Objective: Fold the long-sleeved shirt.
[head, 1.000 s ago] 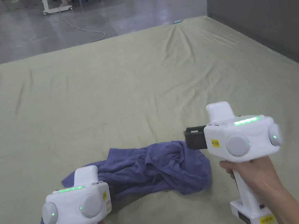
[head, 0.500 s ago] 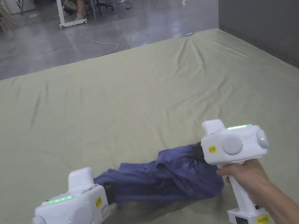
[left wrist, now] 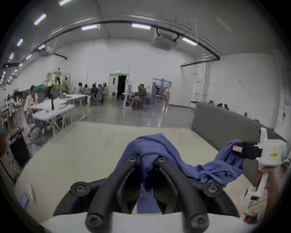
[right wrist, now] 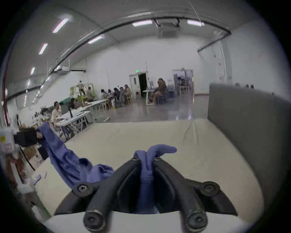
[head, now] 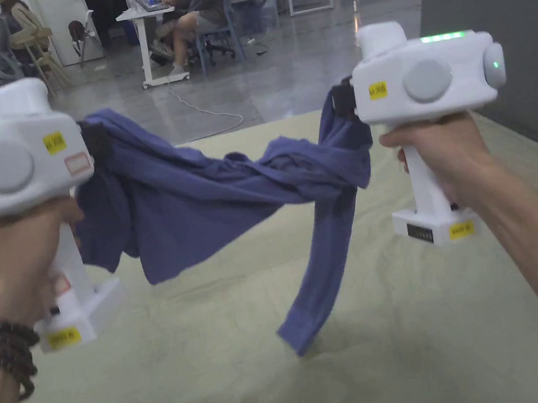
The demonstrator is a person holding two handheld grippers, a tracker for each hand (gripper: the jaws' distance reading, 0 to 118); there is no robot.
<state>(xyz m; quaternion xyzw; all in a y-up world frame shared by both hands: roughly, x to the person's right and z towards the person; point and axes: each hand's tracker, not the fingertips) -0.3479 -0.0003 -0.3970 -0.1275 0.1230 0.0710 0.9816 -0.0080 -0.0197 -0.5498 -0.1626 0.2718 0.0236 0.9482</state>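
Note:
A blue long-sleeved shirt (head: 210,195) hangs in the air between both grippers, twisted and sagging in the middle, with one sleeve (head: 317,280) dangling toward the green surface. My left gripper (left wrist: 147,160) is shut on a bunch of the shirt (left wrist: 157,146) at its left end. My right gripper (right wrist: 145,159) is shut on a fold of the shirt (right wrist: 148,170) at its right end. In the head view the left gripper (head: 94,140) and right gripper (head: 341,100) are held at chest height, about a shirt's width apart.
A wide pale green padded surface (head: 407,330) lies below the shirt. A grey partition wall (head: 515,36) borders it on the right. Beyond the far edge are a shiny floor, white tables (head: 148,34) and several seated people.
Both grippers have risen from the green surface to chest height, lifting the shirt clear of it. The shirt now stretches between them and a sleeve hangs down.

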